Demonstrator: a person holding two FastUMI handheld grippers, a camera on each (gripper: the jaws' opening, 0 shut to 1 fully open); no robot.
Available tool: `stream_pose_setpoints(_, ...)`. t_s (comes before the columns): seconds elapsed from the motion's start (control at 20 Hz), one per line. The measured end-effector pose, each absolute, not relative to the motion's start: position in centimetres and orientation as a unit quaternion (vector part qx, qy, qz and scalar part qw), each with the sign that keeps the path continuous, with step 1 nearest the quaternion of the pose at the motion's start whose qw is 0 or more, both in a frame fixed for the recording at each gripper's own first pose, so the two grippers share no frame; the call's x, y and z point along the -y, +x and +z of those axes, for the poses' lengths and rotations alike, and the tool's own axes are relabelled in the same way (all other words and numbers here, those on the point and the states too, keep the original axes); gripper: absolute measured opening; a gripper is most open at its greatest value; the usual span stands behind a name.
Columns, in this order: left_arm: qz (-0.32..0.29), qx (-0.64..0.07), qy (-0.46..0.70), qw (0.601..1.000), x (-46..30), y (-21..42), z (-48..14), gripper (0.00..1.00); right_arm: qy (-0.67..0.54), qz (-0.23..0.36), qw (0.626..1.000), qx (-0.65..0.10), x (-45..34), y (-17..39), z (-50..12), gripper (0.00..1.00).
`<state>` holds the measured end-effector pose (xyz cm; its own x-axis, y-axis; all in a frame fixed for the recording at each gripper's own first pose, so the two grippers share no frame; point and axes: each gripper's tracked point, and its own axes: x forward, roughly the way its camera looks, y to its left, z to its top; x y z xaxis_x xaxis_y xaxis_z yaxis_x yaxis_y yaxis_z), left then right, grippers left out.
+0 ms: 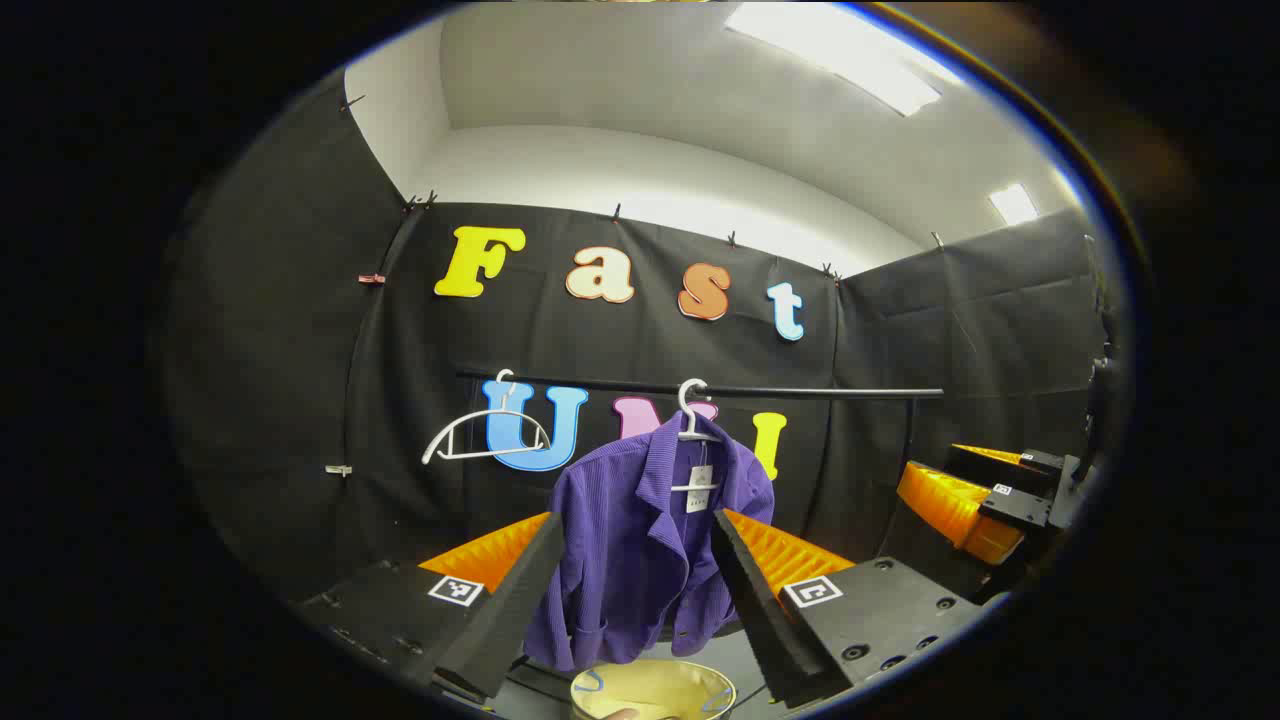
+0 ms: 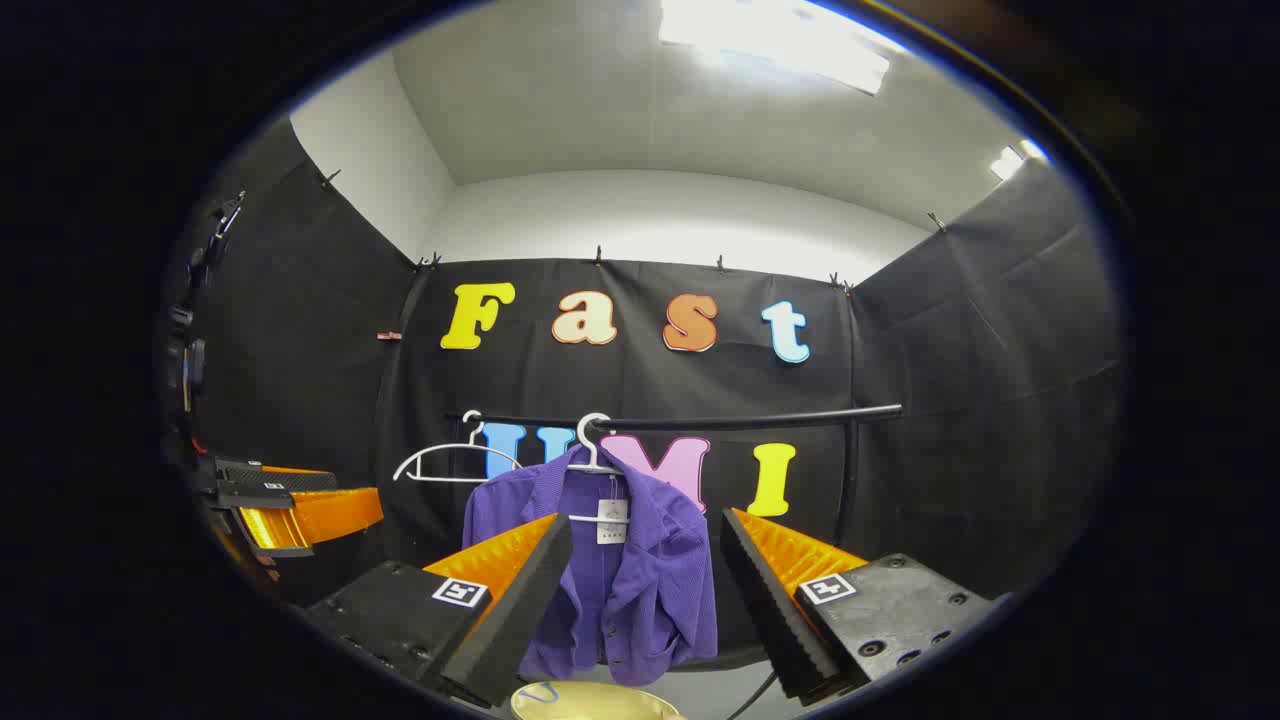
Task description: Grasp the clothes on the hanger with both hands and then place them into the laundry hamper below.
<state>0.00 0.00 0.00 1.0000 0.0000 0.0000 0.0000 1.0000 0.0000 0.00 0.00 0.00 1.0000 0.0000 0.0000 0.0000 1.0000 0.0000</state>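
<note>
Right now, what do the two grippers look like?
Each gripper, left and right, has two long wedge-shaped fingers, ridged orange panels on the outer sides, chunky black blocks with screws, and small square black-and-white markers on top.

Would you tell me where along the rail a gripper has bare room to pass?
The rail is bare right of the purple jacket, to its end post. Left is crowded: the empty white hanger hangs beside the jacket.
</note>
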Motion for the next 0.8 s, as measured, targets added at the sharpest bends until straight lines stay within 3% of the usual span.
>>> stream_pose_setpoints(0.8,-0.015,0.017,-0.032,0.999,-0.22,-0.44,0.18,0.95,0.000,-0.012,1.000,0.000,0.42,-0.78,0.40,0.97)
